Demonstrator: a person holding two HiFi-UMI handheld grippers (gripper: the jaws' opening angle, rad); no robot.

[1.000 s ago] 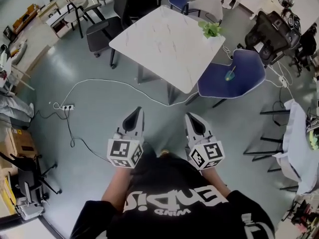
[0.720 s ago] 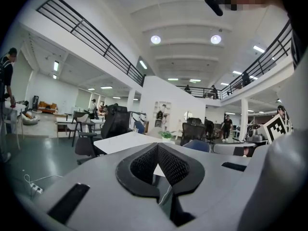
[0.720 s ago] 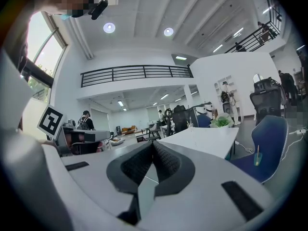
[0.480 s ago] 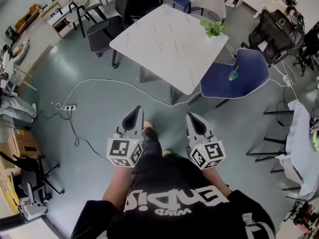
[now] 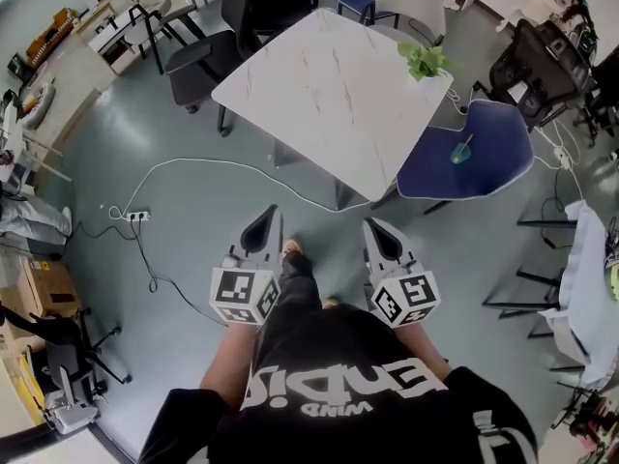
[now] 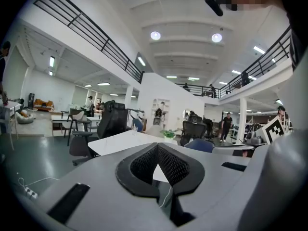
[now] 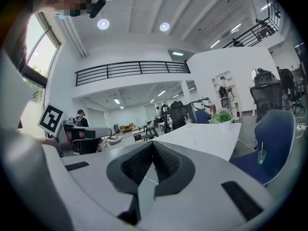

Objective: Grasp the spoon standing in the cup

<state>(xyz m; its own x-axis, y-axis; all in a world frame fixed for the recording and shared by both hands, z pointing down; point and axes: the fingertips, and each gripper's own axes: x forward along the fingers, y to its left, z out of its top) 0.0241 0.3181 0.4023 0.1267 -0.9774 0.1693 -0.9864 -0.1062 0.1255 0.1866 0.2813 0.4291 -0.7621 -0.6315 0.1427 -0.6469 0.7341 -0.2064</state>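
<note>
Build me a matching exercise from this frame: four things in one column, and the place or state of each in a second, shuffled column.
Column one
1. cup with the spoon
2. plant
3. power strip
4. left gripper

Column two
A. on the floor
B. jaws shut, nothing between them
C. on the seat of the blue chair
D. at a corner of the white table

Pairs: 1-C, 2-D, 3-A, 4-B

A white marble desk (image 5: pixel 319 85) stands on a grey-green floor (image 5: pixel 174 114), a blue chair (image 5: pixel 503 133) beside its right edge, round ceiling lights (image 6: pixel 155 35) overhead.
</note>
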